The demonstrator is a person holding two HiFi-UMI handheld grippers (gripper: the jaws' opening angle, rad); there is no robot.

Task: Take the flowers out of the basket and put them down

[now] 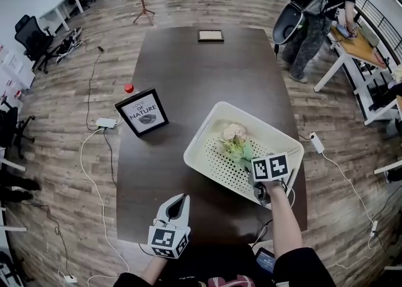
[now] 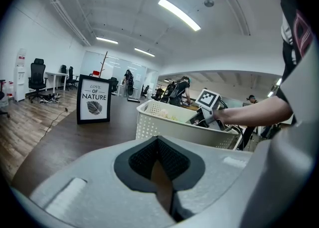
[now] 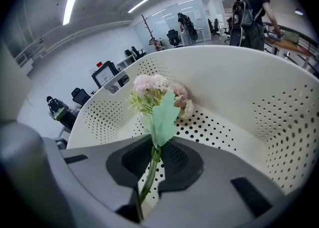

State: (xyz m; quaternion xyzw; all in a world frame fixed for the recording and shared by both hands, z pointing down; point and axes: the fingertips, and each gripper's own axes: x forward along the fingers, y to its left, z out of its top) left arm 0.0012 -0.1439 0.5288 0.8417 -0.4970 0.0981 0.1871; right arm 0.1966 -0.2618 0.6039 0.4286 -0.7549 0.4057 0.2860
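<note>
A small bunch of pale pink flowers (image 1: 235, 138) with green leaves lies in the white perforated basket (image 1: 207, 122) on the dark table. My right gripper (image 1: 254, 169) reaches into the basket from its near side. In the right gripper view the green stem runs down between the jaws of this gripper (image 3: 149, 172), which are shut on it, and the blooms (image 3: 157, 90) stand up before the basket wall (image 3: 239, 82). My left gripper (image 1: 181, 199) hovers near the table's front edge, shut and holding nothing (image 2: 159, 167). From there the basket (image 2: 164, 129) shows to the right.
A framed "Love of Nature" sign (image 1: 142, 112) stands left of the basket, a red-capped item (image 1: 129, 88) behind it. A small frame (image 1: 210, 36) lies at the table's far end. A person (image 1: 320, 16) stands at a desk back right. Cables run across the floor at left.
</note>
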